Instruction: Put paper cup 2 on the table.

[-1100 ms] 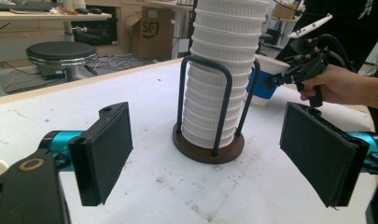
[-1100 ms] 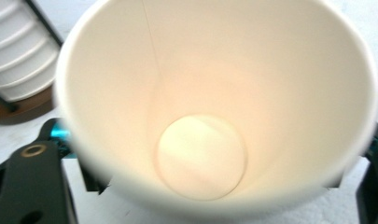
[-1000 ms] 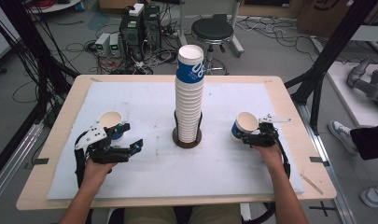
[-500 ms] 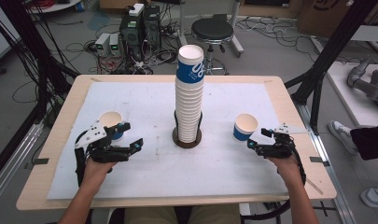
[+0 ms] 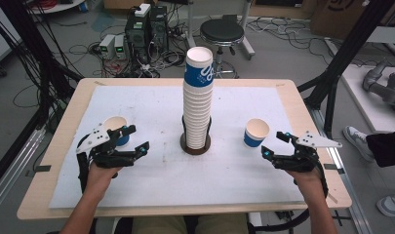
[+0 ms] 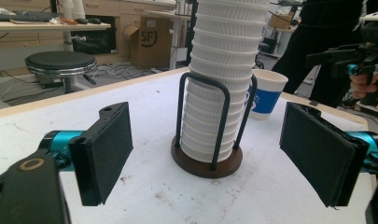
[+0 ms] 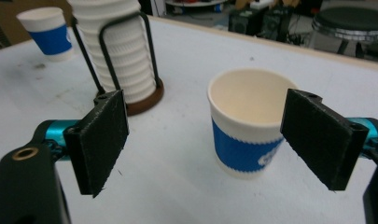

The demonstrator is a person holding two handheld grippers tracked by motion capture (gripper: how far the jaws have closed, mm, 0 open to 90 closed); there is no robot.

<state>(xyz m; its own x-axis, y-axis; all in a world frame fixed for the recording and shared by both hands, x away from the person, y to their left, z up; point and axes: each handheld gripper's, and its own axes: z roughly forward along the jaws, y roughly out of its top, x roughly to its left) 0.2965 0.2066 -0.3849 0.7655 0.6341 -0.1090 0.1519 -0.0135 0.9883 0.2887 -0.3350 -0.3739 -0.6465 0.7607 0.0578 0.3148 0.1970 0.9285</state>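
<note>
From above, a tall stack of paper cups [image 5: 198, 100] is seen in a wire holder on a round wooden base [image 5: 195, 144] at the middle of the white mat [image 5: 234, 180], with one single cup on each side. The right cup [image 5: 256, 132] stands upright on the mat, just ahead of the right gripper [image 5: 275, 144], whose jaws are spread wide and grip nothing. The left gripper [image 5: 134, 138] is likewise released, and the left cup [image 5: 116, 128] is partly hidden behind it.

What the high view cannot give is supplied by the right gripper view: the right cup [image 7: 246, 122] is looked into from close by (cream inside, blue band below), and it sits beyond the pads, untouched. In the left gripper view the wire loops of the holder [image 6: 214, 121] are shown plainly, and "SF" can be read on a cardboard box [image 6: 151, 41] on the floor. White lettering on the top cup's blue band is too small to be read.
</note>
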